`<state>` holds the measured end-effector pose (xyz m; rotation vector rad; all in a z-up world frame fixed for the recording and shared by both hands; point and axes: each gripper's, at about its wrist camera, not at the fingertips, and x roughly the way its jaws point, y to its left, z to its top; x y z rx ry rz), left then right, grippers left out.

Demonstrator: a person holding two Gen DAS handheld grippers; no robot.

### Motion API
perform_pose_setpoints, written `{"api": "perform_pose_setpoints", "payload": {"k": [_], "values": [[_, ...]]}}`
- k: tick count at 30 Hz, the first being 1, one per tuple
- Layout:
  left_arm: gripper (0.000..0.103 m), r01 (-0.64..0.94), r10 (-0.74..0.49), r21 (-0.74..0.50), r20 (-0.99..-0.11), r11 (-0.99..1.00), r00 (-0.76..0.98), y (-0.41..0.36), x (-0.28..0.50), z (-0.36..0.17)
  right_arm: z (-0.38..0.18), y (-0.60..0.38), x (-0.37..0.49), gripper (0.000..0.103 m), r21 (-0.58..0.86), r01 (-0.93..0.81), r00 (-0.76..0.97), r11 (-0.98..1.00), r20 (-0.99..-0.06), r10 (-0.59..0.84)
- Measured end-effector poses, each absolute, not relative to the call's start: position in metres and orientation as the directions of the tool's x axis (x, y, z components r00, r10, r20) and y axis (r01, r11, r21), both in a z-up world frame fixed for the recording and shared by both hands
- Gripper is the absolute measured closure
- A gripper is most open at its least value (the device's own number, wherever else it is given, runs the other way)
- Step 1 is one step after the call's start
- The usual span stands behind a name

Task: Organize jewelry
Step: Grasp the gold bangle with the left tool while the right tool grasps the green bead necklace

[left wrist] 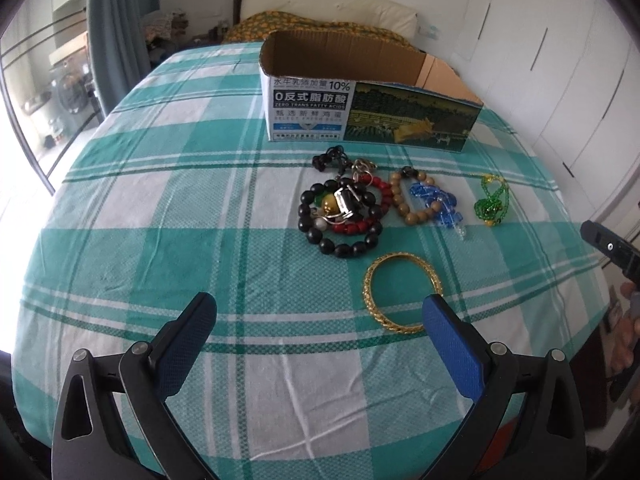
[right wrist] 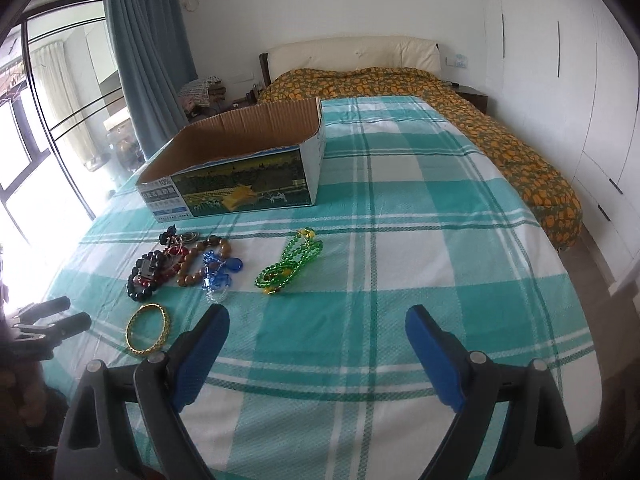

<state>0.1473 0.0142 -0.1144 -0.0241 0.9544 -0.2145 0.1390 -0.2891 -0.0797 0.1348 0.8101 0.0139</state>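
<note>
Jewelry lies on a teal-and-white checked bed cover [left wrist: 160, 216]. A gold bangle [left wrist: 402, 293] sits just ahead of my left gripper [left wrist: 320, 312], which is open and empty. Beyond it lie a black bead bracelet [left wrist: 340, 216] tangled with red beads and a watch, a wooden bead bracelet [left wrist: 414, 198], blue glass beads [left wrist: 438, 202] and a green bead necklace [left wrist: 491, 200]. An open cardboard box [left wrist: 360, 92] stands behind them. My right gripper [right wrist: 318, 326] is open and empty, short of the green necklace [right wrist: 290, 262]. The bangle [right wrist: 147, 329] lies to its left.
A pillow and an orange-flowered quilt [right wrist: 500, 132] run along the bed's head and right side. White wardrobe doors [right wrist: 580, 60] stand to the right, a blue curtain [right wrist: 144, 52] and glass doors to the left. The other gripper [right wrist: 48, 322] shows at the left edge.
</note>
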Motion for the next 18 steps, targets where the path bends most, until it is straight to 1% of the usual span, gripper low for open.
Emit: {"api": "perform_pose_setpoints", "payload": {"k": [5, 9, 18], "values": [[0.001, 0.179, -0.17, -0.08, -0.806, 0.981, 0.568, 0.005, 0.147, -0.117, -0.073, -0.294, 0.146, 0.012, 0.152, 0.083, 0.68, 0.985, -0.731, 0.055], [0.001, 0.166, -0.153, -0.071, -0.813, 0.984, 0.562, -0.001, 0.148, -0.119, -0.074, -0.29, 0.153, 0.012, 0.148, 0.068, 0.667, 0.987, -0.742, 0.065], [0.001, 0.14, -0.045, 0.039, -0.833, 0.989, 0.551, -0.014, 0.158, -0.137, -0.092, -0.288, 0.162, 0.013, 0.17, 0.057, 0.647, 0.984, -0.757, 0.094]]}}
